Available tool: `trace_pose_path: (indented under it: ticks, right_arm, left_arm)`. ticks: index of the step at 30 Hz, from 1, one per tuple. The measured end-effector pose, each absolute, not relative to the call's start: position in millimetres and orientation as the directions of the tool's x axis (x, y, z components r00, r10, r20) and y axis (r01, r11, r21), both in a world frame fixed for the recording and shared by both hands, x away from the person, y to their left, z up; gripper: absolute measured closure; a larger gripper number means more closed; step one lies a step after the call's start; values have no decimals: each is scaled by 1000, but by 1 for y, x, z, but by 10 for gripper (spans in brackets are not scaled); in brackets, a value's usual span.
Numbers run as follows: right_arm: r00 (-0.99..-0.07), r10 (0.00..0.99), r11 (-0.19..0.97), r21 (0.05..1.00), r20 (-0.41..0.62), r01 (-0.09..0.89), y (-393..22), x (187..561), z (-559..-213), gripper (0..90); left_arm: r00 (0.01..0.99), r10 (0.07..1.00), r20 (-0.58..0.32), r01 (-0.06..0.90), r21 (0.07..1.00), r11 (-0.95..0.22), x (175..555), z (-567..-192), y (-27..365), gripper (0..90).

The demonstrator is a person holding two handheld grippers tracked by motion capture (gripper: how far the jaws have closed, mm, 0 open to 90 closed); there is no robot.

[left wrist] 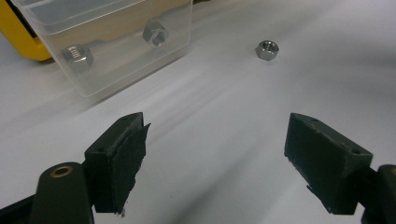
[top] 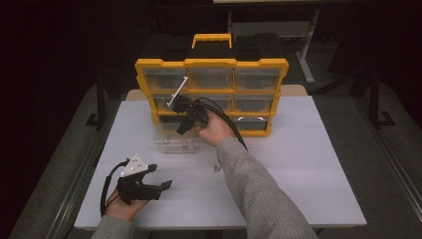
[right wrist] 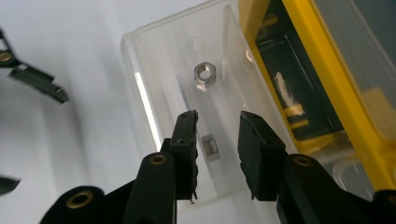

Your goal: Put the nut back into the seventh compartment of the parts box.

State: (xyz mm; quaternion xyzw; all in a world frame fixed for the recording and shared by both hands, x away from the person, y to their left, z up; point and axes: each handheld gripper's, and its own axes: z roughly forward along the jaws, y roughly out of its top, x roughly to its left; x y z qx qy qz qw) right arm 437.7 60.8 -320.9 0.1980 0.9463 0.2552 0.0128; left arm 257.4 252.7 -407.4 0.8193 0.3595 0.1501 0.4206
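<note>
Nearest, the left gripper [top: 160, 179] rests low over the matte white table [top: 308, 164], its black padded jaws spread wide and empty. Right of it lies a loose steel hex nut [left wrist: 267, 49]. Farther on, the right gripper [right wrist: 217, 133] hangs over the clear plastic drawer [right wrist: 154, 88], jaws narrowly parted around a nut [right wrist: 210, 147] whose contact cannot be told; another nut [right wrist: 204, 74] lies inside. Behind stands the yellow-framed organizer [top: 211, 62].

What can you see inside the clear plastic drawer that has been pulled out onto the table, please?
Two metal hex nuts: one nut on the clear drawer floor, another nut between the right gripper jaws, which stand slightly apart above it. The corner beneath the jaws is covered.
</note>
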Motion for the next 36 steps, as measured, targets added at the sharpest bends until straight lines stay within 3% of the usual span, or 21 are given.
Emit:
trace_pose_path:
  ticks: [14,36]
  right_arm:
    - [-928,365,763,547,74,344,12,416,-310,649]
    - [-901,421,739,537,103,406,-45,396,-348,603]
  left_arm:
    - [697,716,-52,464,794,-393,257,-408,252,202]
    - [704,709,-40,460,786,-413,258,-409,250,202]
